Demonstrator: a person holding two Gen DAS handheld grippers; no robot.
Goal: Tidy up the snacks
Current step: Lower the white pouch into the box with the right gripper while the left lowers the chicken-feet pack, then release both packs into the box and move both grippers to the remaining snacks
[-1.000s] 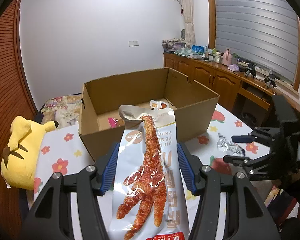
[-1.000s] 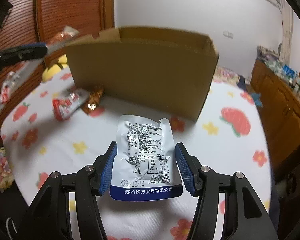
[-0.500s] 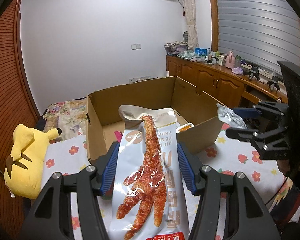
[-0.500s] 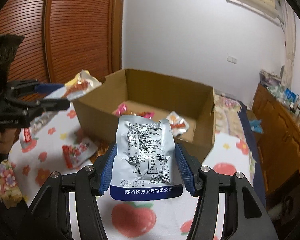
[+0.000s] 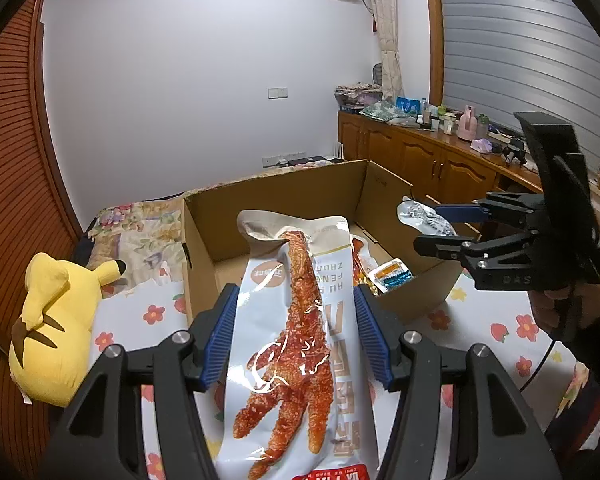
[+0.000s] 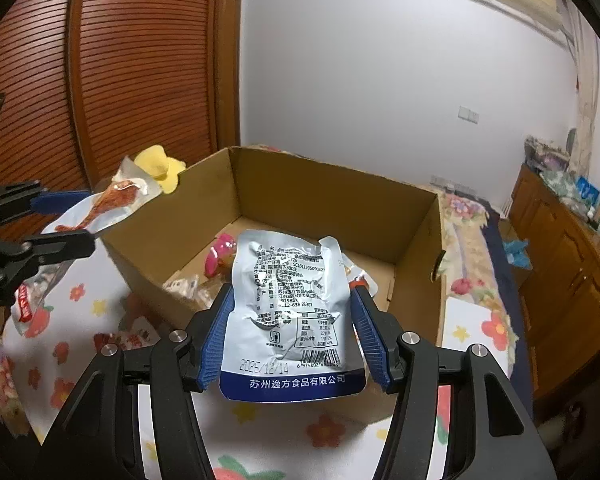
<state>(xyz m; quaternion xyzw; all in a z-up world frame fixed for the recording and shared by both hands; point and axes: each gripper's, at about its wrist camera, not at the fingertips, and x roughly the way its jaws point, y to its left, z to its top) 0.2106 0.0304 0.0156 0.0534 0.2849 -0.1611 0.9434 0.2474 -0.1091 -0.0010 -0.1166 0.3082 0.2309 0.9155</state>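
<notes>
Two snack packets are held at once: in the left wrist view, the left gripper (image 5: 296,336) clamps a long white plastic chicken-foot pouch (image 5: 296,332) by its side edges, over the near wall of the open brown cardboard box (image 5: 204,248). In the right wrist view, the right gripper (image 6: 290,338) clamps a crinkled silver foil sachet (image 6: 290,300) above the box's near edge. Both packets look light, limp and slick, so edge grips near mid-length probably suit best.

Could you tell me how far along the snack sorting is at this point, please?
Partly done: several packets already lie inside the cardboard box. In hand: the left gripper grips a chicken-foot snack bag and the right gripper a silver pouch, both held near the box. Left: dropping these in, plus the red packets lying on the floral tablecloth.
</notes>
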